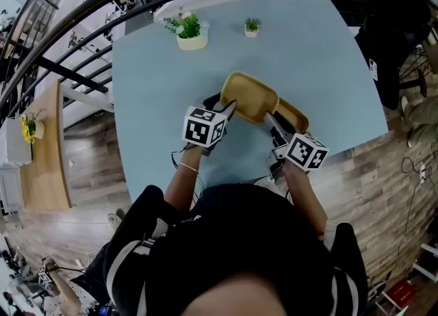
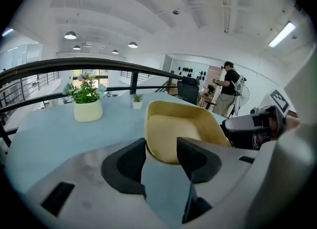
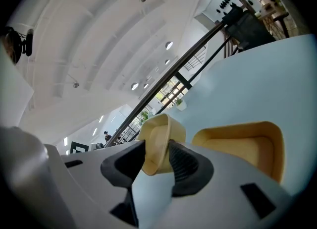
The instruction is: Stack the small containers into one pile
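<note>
A yellow container (image 1: 250, 97) hangs tilted above the light blue table (image 1: 150, 89). My right gripper (image 1: 269, 120) is shut on its right wall; in the right gripper view that wall (image 3: 158, 143) stands edge-on, pinched between the jaws of the right gripper (image 3: 157, 161). A second yellow container (image 1: 295, 115) lies on the table just right of it, partly under it, and also shows as the second container (image 3: 242, 146). My left gripper (image 1: 229, 107) is at the lifted container's left end. Its jaws stand open, the left gripper (image 2: 162, 158) with the container's near end (image 2: 178, 131) between the fingertips.
Two potted plants stand at the table's far side: a larger plant (image 1: 191, 33) and a small plant (image 1: 252, 27). A black railing (image 1: 82, 14) curves round the far edge. A person (image 2: 229, 91) stands beyond the table. The near table edge is at my body.
</note>
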Demonstrator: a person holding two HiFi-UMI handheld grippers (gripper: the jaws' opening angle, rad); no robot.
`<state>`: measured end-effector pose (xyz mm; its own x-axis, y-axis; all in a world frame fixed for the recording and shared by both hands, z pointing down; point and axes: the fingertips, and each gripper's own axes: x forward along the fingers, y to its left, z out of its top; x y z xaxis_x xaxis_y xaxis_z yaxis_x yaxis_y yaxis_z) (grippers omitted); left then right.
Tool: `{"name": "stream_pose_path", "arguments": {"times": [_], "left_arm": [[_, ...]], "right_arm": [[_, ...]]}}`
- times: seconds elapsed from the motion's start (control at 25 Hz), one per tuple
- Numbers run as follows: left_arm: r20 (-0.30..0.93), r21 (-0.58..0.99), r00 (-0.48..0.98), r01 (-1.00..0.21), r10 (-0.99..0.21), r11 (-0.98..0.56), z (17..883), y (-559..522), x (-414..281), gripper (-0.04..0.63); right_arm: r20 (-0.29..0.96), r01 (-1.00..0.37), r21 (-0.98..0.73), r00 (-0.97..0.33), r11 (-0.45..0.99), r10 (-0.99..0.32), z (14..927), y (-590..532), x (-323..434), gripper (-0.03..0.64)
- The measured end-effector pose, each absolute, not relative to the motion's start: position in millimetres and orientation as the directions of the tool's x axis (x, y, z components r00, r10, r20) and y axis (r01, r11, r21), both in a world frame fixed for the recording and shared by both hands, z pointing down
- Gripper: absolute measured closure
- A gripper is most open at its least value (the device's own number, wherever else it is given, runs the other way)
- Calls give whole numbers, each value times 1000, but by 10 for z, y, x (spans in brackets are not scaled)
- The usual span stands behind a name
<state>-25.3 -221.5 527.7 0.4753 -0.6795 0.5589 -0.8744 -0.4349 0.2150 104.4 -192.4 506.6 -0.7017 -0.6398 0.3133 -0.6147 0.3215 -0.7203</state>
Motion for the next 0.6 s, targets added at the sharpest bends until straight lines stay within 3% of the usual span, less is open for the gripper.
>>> {"name": "stream_pose_path", "arguments": {"times": [0.6], "left_arm": [[573, 233, 577, -796, -583, -558, 5368, -2162, 450, 400]], "right_arm": [[331, -665, -717, -591, 212, -736, 5144, -1804, 1724, 463]]}}
